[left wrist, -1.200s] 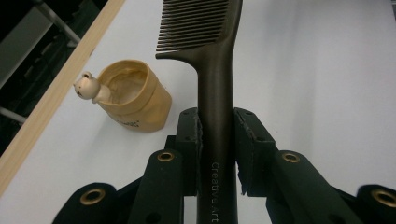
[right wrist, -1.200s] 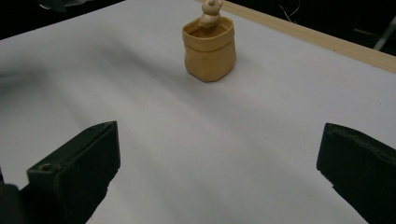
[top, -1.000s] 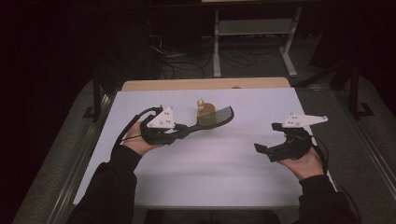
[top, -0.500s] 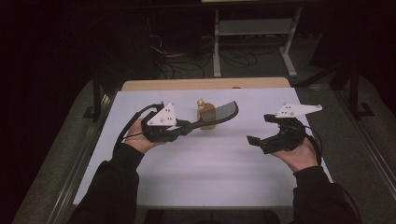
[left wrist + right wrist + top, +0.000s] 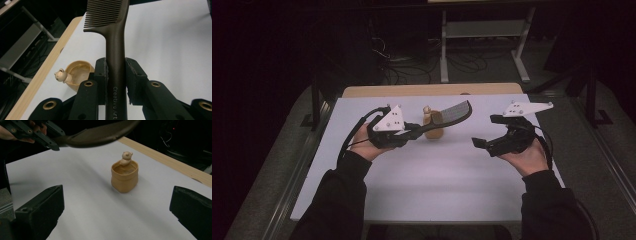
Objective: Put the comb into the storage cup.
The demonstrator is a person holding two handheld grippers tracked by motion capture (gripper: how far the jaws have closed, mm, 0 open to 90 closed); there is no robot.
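Left gripper (image 5: 412, 132) left of centre in the high view, held in a hand (image 5: 362, 145), jaws pinching the handle of a dark comb (image 5: 454, 114). Comb raised off the tabletop (image 5: 437, 185), teeth end pointing toward upper right of frame, passing over a small tan cup (image 5: 433, 131) with a little bear figure (image 5: 427, 110) on its rim. In the left gripper view, comb handle (image 5: 115, 62) clamped between both pads, teeth at top centre, cup (image 5: 77, 77) at lower left near the wooden tabletop edge (image 5: 45, 70).

Right gripper (image 5: 484, 145) right of centre in the high view, held in the other hand (image 5: 527, 160), jaws spread wide, nothing between them, well apart from cup and comb. In the right gripper view, two black pads at lower left and lower right corners, cup (image 5: 124, 176) upright at centre on the white surface, bear (image 5: 126, 157) on its far rim, comb (image 5: 100, 133) and left gripper (image 5: 53, 145) across the top of frame.

Dark floor, cables (image 5: 412, 70) and a metal frame (image 5: 482, 30) beyond the tabletop at upper frame.
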